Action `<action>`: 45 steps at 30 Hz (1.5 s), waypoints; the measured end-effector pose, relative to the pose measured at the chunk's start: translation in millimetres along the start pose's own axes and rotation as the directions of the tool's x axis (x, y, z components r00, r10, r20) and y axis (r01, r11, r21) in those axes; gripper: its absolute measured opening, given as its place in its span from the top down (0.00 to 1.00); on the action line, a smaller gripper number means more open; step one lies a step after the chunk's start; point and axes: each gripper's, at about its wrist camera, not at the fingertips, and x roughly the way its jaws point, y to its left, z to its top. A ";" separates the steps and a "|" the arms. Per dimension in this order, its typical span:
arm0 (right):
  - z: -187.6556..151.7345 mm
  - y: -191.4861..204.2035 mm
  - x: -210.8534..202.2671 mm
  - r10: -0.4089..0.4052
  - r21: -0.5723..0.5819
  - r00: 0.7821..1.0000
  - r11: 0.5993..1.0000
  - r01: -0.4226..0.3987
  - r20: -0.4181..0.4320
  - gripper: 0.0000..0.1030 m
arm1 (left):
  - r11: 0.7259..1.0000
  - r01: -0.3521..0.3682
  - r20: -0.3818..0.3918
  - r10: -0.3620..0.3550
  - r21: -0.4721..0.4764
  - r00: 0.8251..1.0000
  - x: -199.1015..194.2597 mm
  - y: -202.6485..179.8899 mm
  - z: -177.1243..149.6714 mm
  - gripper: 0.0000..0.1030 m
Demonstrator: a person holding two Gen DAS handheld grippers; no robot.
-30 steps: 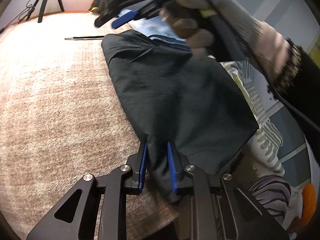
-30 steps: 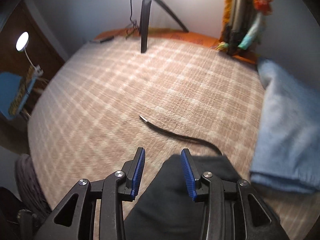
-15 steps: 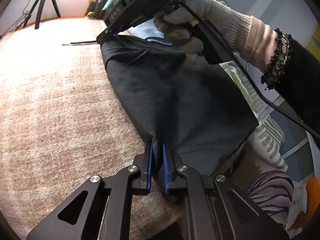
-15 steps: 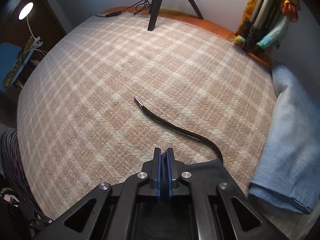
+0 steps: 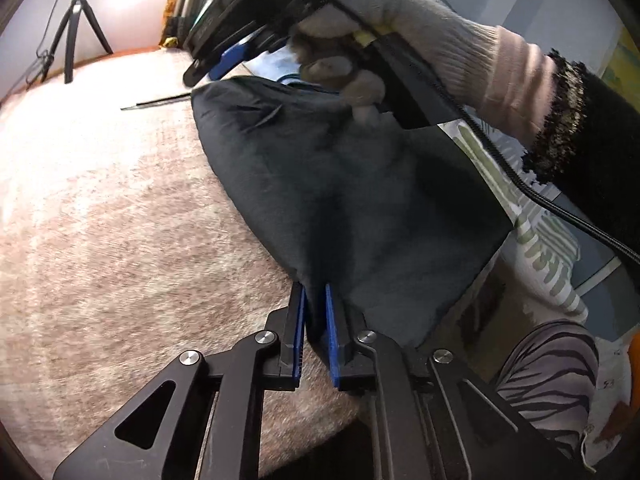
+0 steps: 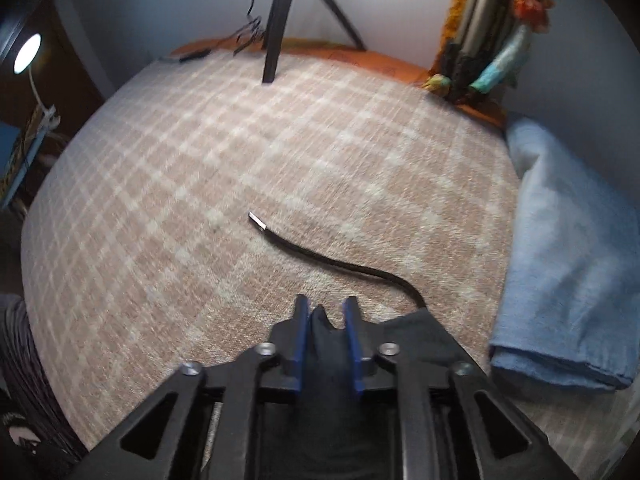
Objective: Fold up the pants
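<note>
Your L gripper [image 5: 316,312] pinches the pants [image 5: 360,200] near corner; R gripper [image 6: 327,322], slightly parted, brackets far edge. Blanket [image 6: 568,260] crowds right.

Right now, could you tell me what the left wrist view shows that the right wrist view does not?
Only the left wrist view shows the gloved right hand holding the right gripper, the broad spread of the dark folded pants, and the left gripper shut on their near edge. Only the right wrist view shows the round white lamp, the light blue folded blanket and dark cloth between the right gripper's fingers. Both show the pants, the beige checked bedcover, the thin black drawstring and the black tripod.
</note>
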 end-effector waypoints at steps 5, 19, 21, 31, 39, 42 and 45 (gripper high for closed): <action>-11.5 -12.6 -38.8 0.012 0.078 0.996 0.997 -0.019 0.092 0.66 | 1.000 -0.024 0.005 0.024 0.016 1.000 -10.5 -2.3 1.0 0.90; -98.9 -55.6 -131.9 -0.032 0.269 0.966 0.962 -0.039 0.257 0.38 | 0.999 -0.030 0.039 0.029 0.024 0.999 -30.1 2.4 16.3 0.53; -114.0 -63.4 -145.5 -0.043 0.290 0.959 0.956 -0.042 0.281 0.30 | 1.000 -0.020 0.035 0.020 0.000 0.999 -27.8 7.9 22.6 0.50; -188.7 -113.0 -158.1 -0.111 0.425 0.966 0.905 0.002 0.232 0.09 | 0.995 0.007 0.013 -0.006 -0.104 1.000 -14.3 34.4 53.9 0.48; -200.3 -123.5 -132.0 -0.058 0.451 0.978 0.892 -0.040 0.202 0.07 | 0.989 0.010 -0.048 -0.017 -0.145 0.999 13.5 38.4 61.6 0.48; -201.3 -120.8 -112.6 -0.066 0.422 0.989 0.906 0.004 0.131 0.07 | 0.988 0.007 -0.058 -0.016 -0.155 0.998 20.8 38.8 63.4 0.48; -210.8 -127.9 -95.1 -0.076 0.426 0.995 0.904 0.043 0.061 0.08 | 0.985 0.007 -0.065 -0.018 -0.170 0.998 26.8 41.6 64.9 0.48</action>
